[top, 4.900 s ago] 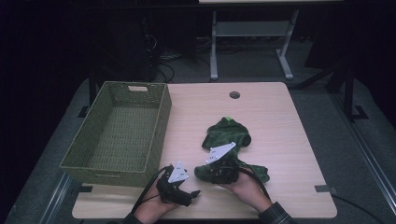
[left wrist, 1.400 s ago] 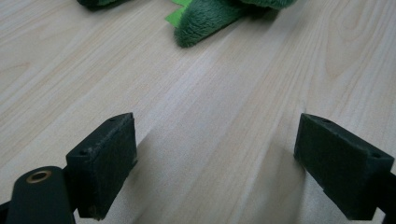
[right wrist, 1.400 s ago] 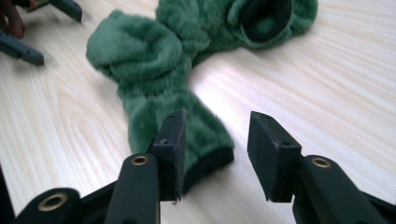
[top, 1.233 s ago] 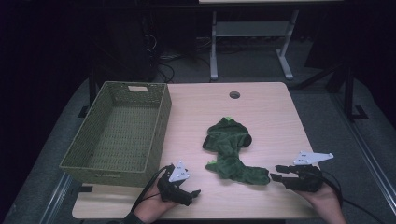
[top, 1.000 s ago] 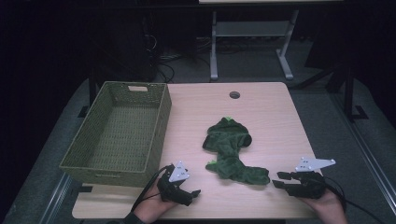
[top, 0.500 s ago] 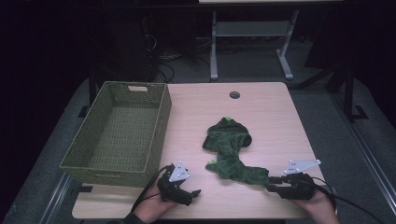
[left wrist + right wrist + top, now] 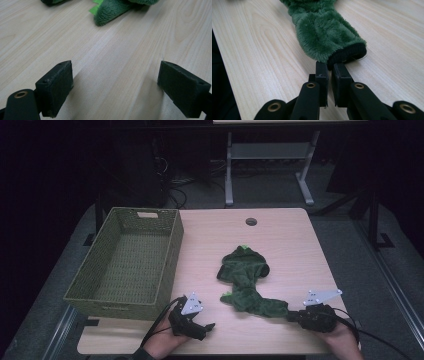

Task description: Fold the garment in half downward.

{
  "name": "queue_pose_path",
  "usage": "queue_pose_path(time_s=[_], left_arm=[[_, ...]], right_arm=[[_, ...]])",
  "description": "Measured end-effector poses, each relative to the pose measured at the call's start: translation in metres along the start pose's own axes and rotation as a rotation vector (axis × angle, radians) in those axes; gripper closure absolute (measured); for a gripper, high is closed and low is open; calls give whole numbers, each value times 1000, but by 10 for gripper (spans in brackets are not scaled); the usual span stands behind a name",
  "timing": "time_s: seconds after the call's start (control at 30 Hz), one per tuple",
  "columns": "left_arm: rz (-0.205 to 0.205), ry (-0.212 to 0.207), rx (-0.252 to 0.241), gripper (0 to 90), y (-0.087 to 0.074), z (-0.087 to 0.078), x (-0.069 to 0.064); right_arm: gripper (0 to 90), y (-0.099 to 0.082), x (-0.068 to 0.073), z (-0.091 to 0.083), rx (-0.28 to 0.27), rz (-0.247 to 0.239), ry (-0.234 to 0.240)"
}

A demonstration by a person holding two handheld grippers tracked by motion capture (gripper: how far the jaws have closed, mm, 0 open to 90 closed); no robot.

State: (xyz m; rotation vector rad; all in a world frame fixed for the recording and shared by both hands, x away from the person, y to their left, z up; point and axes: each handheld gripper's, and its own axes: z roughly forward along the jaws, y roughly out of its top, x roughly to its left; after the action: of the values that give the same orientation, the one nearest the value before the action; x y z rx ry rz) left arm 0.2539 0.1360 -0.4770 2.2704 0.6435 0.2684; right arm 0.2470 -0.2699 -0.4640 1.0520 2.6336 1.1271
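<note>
Two tools sit low at the near edge of a pale wood table (image 7: 290, 235), one in each of the person's hands. Left tool (image 7: 202, 327): resting on the table near the front corner of the basket, jaws spread wide with bare wood grain between the pads (image 7: 56, 86) in the left gripper view; nothing held. A green plush edge with a bright green tab lies well ahead of it, apart from the jaws.

Right tool (image 7: 292, 316): at the near right of the table, pointing left toward the garment. In the right gripper view its jaws are almost pressed together, a thin slit left between the pads (image 7: 322, 82), and their tips meet the black ribbed cuff (image 7: 348, 55) at the sleeve end. Whether any cuff fabric is actually pinched, I cannot tell; the tips look to be touching it or just under it.

Green plush garment (image 7: 247, 282): lies crumpled on the table right of centre, hooded part farther from the person, one sleeve stretched along the table toward the right tool.

Woven basket (image 7: 172, 250): olive green, rectangular, on the left part of the table, empty, apart from the garment.

A round cable hole (image 7: 251, 221) sits near the far edge.
</note>
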Motion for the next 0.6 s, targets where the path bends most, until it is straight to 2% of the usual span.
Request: queue_pose_path(time_s=[0.37, 0.6], left_arm=[[-1, 0, -1, 123, 0, 0, 0], [-1, 0, 0, 123, 0, 0, 0]], right_arm=[[845, 13, 3, -10, -64, -46, -16], [847, 28, 7, -8, -109, -88, 6]])
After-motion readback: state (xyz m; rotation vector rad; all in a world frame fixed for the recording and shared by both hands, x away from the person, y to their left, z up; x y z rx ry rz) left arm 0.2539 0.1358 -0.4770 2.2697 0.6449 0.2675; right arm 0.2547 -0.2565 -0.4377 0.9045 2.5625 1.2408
